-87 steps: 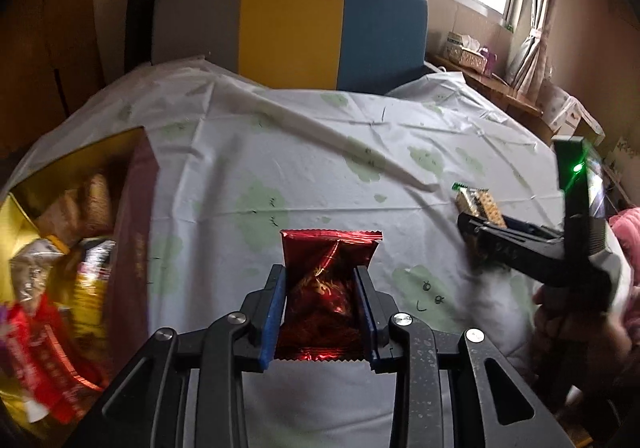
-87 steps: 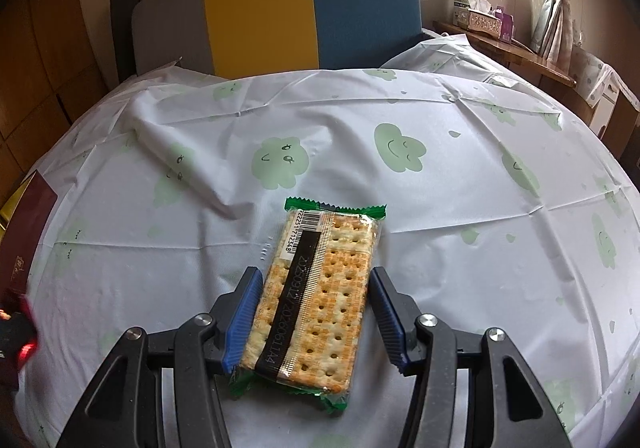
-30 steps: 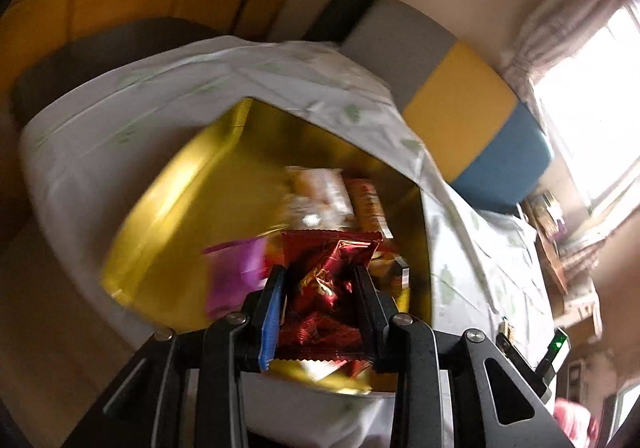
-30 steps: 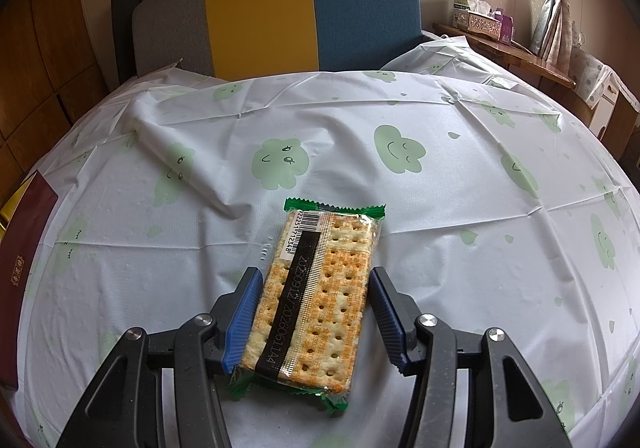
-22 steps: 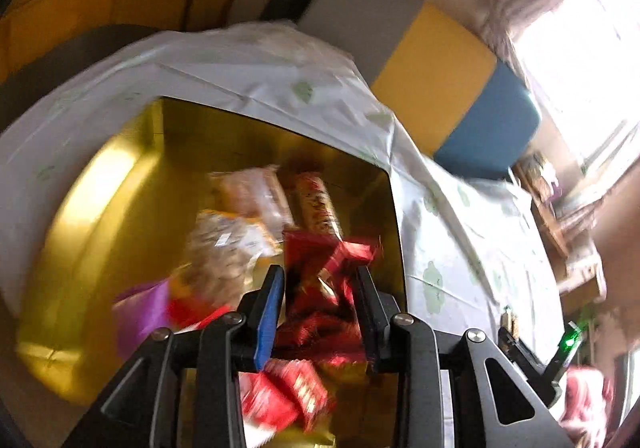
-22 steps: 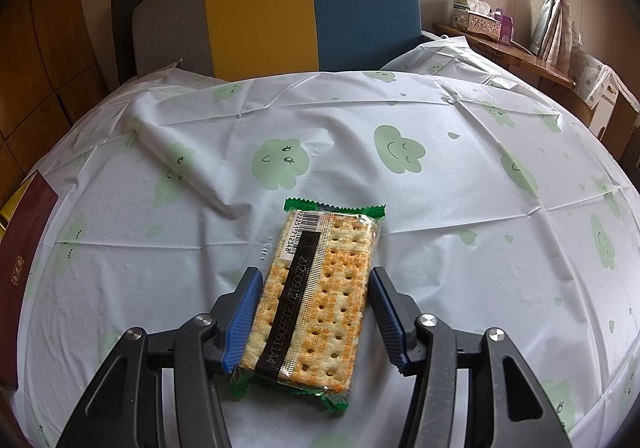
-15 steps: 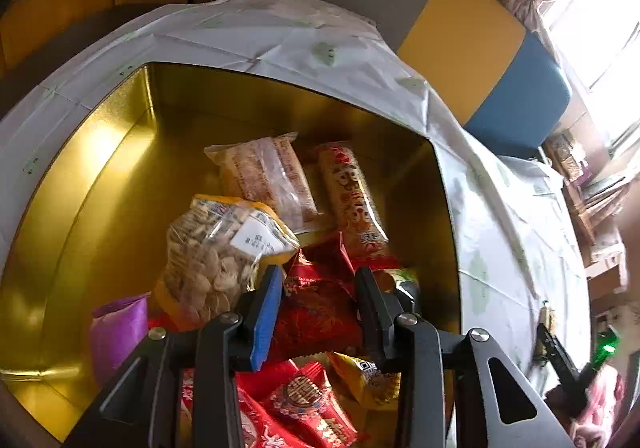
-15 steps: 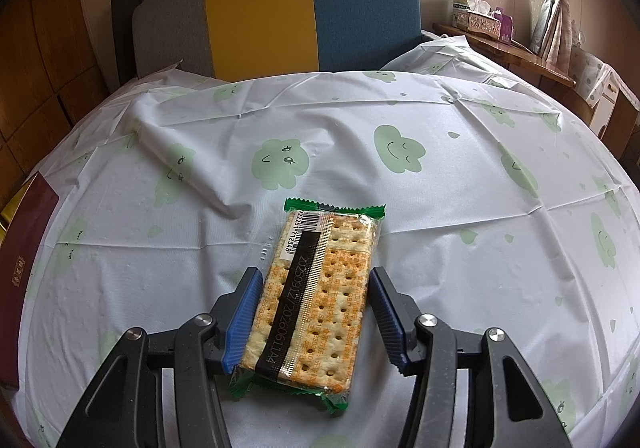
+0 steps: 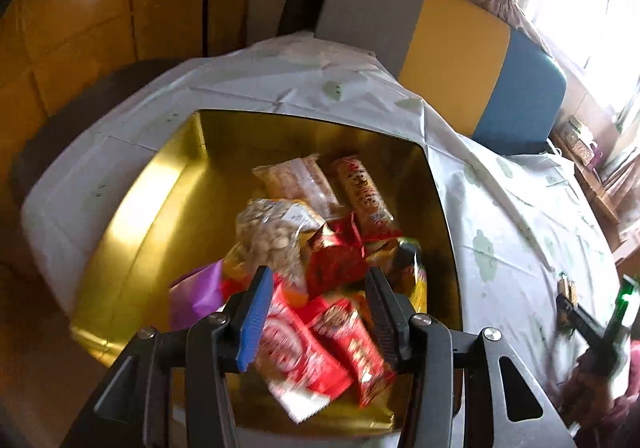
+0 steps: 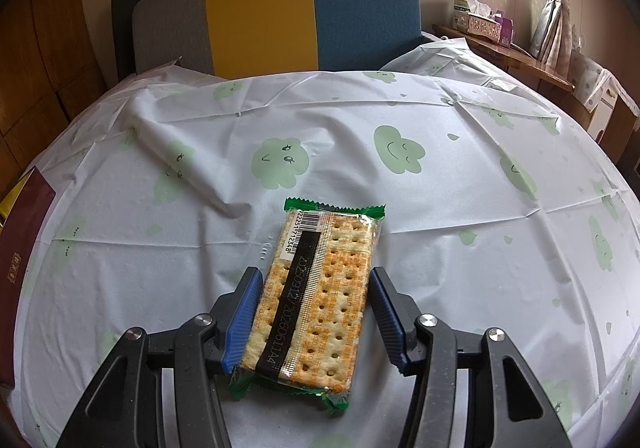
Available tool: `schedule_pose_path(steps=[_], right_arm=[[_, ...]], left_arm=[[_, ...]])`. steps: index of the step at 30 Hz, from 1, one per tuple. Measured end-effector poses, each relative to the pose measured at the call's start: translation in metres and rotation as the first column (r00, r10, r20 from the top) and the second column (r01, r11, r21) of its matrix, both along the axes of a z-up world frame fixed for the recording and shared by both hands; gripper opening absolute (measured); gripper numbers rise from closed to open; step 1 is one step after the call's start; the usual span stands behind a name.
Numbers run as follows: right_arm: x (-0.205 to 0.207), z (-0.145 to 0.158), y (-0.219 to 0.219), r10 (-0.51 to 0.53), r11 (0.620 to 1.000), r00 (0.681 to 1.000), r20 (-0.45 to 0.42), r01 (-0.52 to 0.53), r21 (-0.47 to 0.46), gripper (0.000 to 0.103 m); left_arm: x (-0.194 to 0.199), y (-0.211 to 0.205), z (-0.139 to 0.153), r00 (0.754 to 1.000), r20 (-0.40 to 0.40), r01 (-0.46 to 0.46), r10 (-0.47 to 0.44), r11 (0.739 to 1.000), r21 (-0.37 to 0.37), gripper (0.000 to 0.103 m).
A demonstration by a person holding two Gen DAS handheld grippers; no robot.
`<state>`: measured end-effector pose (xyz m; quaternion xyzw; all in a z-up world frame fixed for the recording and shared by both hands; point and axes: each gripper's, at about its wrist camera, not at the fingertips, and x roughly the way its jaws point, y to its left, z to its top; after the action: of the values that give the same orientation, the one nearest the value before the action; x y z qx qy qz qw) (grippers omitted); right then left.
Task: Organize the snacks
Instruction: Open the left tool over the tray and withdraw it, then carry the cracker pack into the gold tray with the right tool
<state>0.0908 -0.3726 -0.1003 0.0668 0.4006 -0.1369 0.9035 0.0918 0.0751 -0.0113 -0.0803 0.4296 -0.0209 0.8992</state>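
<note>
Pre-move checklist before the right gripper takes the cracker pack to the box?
1. Left gripper open, nothing held: ok, red snack bag lies in the gold box.
2. Left gripper out of the box: not ok, it hangs right over the snacks.
3. Cracker pack centred between the right gripper fingers: ok.
4. Right gripper shut on the pack: not ok, gaps show on both sides.
5. Pack flat on the tablecloth: ok.
6. Free space in the box: ok, bare gold floor on its left.
</note>
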Motion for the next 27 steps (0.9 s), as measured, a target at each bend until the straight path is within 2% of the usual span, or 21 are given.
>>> schedule_pose_path(steps=[11, 19, 27], right_arm=[[0.005, 0.0, 0.009, 0.004, 0.998, 0.999, -0.045, -0.007, -0.061, 0.054], [0.007, 0.003, 0.016, -0.009, 0.996, 0.992, -0.126, -0.002, -0.088, 0.052], [0.007, 0.011, 0.03, 0.008, 0.999, 0.98, -0.2, -0.017, -0.044, 0.05]], left_arm=[[-0.048, 0.021, 0.005, 0.998, 0.046, -0.042, 0.04, 0.998, 0.051, 0.049], [-0.066, 0.04, -0.001, 0.997, 0.035, -0.066, 0.066, 0.998, 0.014, 0.049], [-0.076, 0.056, -0.001, 0.994, 0.051, -0.095, 0.095, 0.995, -0.006, 0.049]])
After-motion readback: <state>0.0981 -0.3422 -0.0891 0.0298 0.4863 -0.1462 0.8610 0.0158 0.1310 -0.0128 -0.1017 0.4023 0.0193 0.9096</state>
